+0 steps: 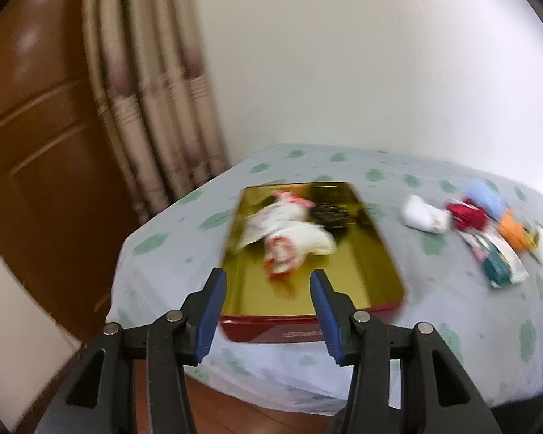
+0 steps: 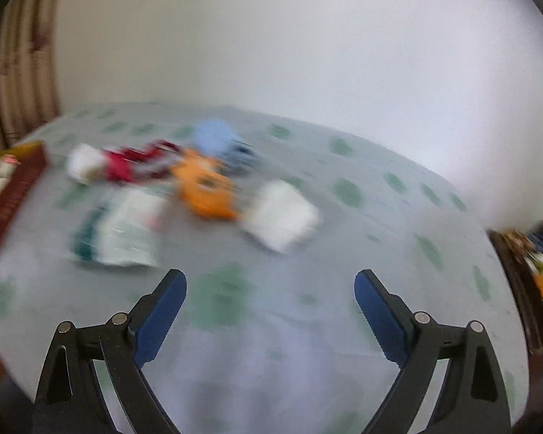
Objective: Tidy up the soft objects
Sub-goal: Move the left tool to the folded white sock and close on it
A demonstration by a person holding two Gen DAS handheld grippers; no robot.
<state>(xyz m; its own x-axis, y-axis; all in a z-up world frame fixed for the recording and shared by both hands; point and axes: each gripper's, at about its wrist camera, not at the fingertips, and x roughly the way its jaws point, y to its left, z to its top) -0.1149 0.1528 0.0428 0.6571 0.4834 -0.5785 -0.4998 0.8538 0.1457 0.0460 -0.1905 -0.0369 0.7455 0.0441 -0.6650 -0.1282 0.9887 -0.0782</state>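
A gold-lined tin box (image 1: 362,264) with red sides sits on a table with a pale green-spotted cloth (image 1: 170,231). White socks with red trim (image 1: 289,238) lie inside it. My left gripper (image 1: 268,282) is open and empty, just above the box's near edge. A pile of soft items lies to the right: a white sock (image 2: 282,213), an orange one (image 2: 206,188), a red one (image 2: 126,162), a light blue one (image 2: 213,135) and a green-and-white one (image 2: 119,231). My right gripper (image 2: 271,285) is wide open and empty, short of the pile. The right view is blurred.
A beige curtain (image 1: 152,83) and a brown wooden door (image 1: 36,126) stand to the left. A plain white wall is behind the table. A dark ledge with colourful items (image 2: 535,264) shows at the right. The box edge shows in the right wrist view (image 2: 14,188).
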